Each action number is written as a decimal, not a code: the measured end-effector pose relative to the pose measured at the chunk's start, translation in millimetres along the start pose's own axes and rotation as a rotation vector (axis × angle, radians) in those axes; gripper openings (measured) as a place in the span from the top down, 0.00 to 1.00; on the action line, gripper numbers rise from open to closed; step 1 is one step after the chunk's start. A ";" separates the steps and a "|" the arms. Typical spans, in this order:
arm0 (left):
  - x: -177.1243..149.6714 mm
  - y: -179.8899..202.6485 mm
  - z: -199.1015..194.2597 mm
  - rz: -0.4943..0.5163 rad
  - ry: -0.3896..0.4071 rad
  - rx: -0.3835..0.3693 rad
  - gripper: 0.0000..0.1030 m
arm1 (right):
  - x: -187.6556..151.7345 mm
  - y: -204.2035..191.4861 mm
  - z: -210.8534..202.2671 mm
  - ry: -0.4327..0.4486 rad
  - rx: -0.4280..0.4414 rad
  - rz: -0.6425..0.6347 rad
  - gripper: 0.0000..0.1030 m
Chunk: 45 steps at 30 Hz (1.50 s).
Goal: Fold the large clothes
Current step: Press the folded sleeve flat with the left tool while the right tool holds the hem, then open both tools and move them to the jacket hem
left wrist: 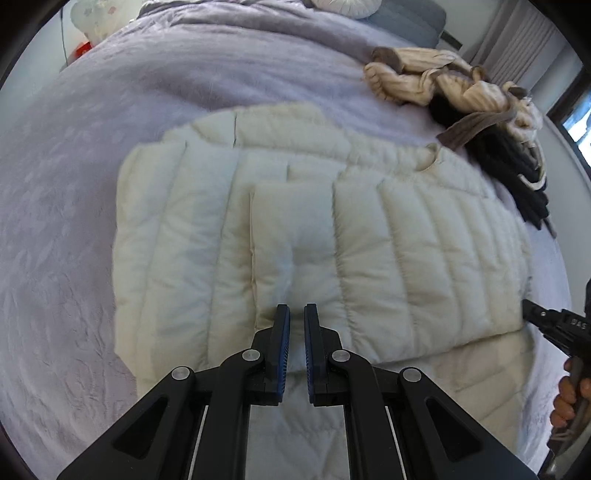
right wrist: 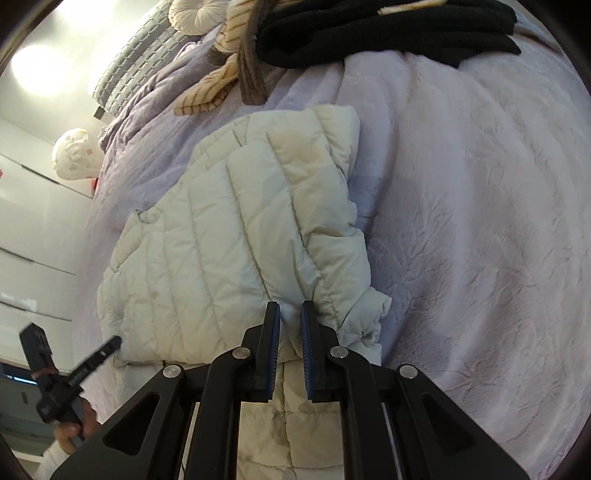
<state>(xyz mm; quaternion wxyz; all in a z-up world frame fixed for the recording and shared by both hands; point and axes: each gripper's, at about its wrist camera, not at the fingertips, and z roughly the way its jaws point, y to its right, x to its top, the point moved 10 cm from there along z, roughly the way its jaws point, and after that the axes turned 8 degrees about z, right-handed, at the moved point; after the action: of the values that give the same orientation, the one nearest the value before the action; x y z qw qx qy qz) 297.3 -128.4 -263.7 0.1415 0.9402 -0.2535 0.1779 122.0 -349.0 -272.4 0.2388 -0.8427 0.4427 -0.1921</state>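
A cream quilted puffer jacket (left wrist: 406, 240) lies spread on a lilac bed cover (left wrist: 184, 92). My left gripper (left wrist: 297, 308) stands over its near edge with the jaws shut. A puffy panel creases toward the gap, so it seems to pinch the cloth. In the right wrist view the jacket (right wrist: 207, 229) has its sleeve (right wrist: 332, 258) drawn up into my right gripper (right wrist: 290, 304), shut on the gathered cuff. The right gripper (left wrist: 526, 304) shows at the jacket's right edge. The left gripper (right wrist: 112, 343) shows at the jacket's lower left corner.
A beige striped garment (left wrist: 424, 77) and a black garment (left wrist: 528, 192) lie heaped at the far right of the bed. A round cushion (right wrist: 199, 14) sits by the padded headboard (right wrist: 136, 55). White cupboard fronts (right wrist: 33, 221) stand beside the bed. A hand (left wrist: 565, 402) holds the right gripper's handle.
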 end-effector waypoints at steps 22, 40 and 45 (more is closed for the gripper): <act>-18.7 -11.9 -60.0 0.034 -0.015 0.097 0.91 | -34.3 -23.3 -41.7 -0.019 0.006 -0.032 0.85; -76.1 -9.0 -116.7 0.011 -0.040 0.132 0.00 | -107.4 -47.0 -69.7 -0.083 -0.011 -0.060 0.49; -92.6 -13.9 -128.3 0.014 -0.065 0.162 0.00 | -122.4 -50.4 -84.0 -0.076 -0.025 -0.059 0.25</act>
<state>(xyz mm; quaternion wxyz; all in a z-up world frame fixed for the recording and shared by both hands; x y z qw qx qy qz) 196.1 -31.6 -188.7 0.0553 0.9521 -0.2494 0.1681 44.7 -241.1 -189.0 0.2391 -0.8650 0.4105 -0.1613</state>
